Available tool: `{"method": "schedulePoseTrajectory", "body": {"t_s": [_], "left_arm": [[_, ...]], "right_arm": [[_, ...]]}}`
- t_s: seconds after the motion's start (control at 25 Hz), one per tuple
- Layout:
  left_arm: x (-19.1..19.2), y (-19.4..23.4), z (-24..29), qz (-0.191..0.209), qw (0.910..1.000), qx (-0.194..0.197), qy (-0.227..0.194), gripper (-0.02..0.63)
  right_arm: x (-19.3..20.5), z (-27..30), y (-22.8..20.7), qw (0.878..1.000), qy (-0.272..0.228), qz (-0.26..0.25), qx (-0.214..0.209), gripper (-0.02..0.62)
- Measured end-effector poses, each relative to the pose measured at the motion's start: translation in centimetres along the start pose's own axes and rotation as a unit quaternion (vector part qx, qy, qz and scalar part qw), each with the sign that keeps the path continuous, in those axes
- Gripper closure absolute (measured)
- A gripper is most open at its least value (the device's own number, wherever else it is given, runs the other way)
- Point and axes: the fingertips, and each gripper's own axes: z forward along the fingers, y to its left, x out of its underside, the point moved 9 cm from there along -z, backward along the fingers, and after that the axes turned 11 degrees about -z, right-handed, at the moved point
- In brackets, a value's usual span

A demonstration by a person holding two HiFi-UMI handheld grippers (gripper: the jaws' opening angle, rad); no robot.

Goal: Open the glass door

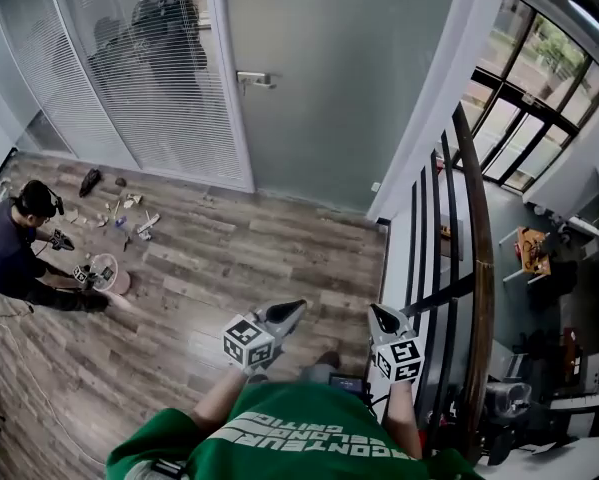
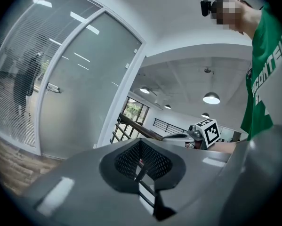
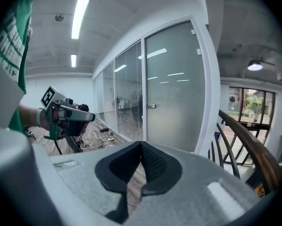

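The frosted glass door (image 1: 329, 78) stands closed across the wooden floor ahead, with a metal lever handle (image 1: 256, 79) on its left edge. Both grippers are held low in front of the person, well short of the door. My left gripper (image 1: 297, 308) is shut with nothing between its fingers, and so is my right gripper (image 1: 374, 311). The left gripper view shows its jaws (image 2: 141, 142) closed, with the door (image 2: 84, 93) and handle (image 2: 53, 88) off to the left. In the right gripper view the shut jaws (image 3: 141, 145) point at the door (image 3: 176, 88) and handle (image 3: 152, 106).
A glass wall with blinds (image 1: 129, 68) runs left of the door. A person (image 1: 19, 248) sits on the floor at far left among small parts (image 1: 129, 218). A wooden stair railing (image 1: 479, 268) and a white door frame post (image 1: 429, 118) are on the right.
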Motion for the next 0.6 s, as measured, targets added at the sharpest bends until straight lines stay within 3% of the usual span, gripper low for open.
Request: {"method": "schedulePoseTrajectory", "body": {"t_s": [0.6], "left_arm": [[-2.6, -1.4, 9.5, 0.019, 0.9997, -0.011, -0.013, 0.591]], "right_arm": [[0.9, 0.6, -10.1, 1.0, -0.011, -0.005, -0.011, 0.603]]}}
